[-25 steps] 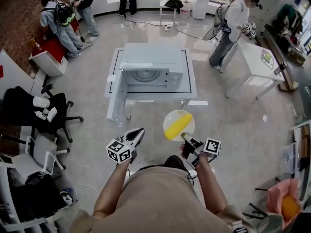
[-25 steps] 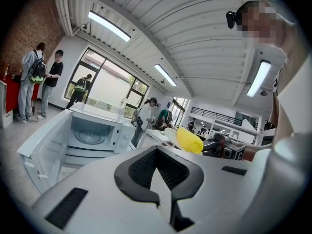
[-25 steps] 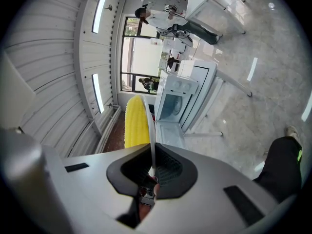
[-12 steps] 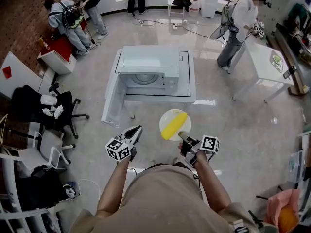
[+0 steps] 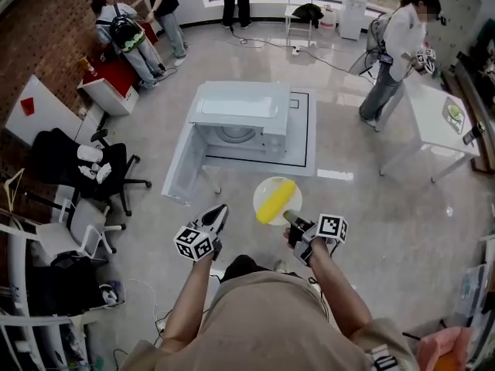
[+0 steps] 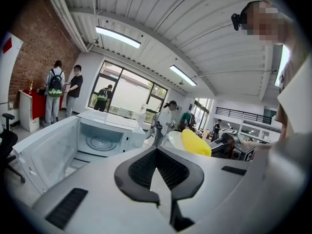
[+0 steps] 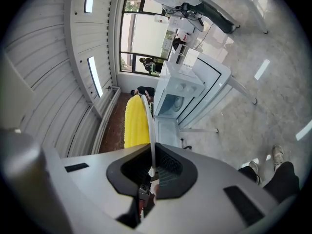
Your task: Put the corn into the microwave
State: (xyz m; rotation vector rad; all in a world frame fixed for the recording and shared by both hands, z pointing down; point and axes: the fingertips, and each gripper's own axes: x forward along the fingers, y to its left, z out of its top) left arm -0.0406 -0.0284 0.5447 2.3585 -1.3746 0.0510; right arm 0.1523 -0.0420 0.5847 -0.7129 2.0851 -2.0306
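While I hold both tools out ahead of me, my right gripper (image 5: 288,216) is clamped on the near rim of a white plate (image 5: 263,185). Its own view shows that thin edge pinched between the pads. The corn (image 5: 275,201), a plain yellow cob, lies across the plate with its length running from seven to one o'clock in the head view. It is carried in the air above the grey floor (image 5: 363,207), outside the microwave (image 5: 236,110) and well apart from it. At nine o'clock of the right tool sits my left gripper (image 5: 220,209). Its jaws are together with nothing between them, and it sits just beside the plate without touching it. Straight out at twelve o'clock the microwave stands on a low white table (image 5: 305,141). Its door (image 5: 182,168) hangs open toward ten o'clock, and the round turntable (image 5: 234,135) is visible inside the cavity. Farther out at nine o'clock is a black office chair (image 5: 100,172). At eleven o'clock people stand around a red-topped counter (image 5: 116,76). At two o'clock a person in a white top (image 5: 402,41) stands by another white table (image 5: 445,122).
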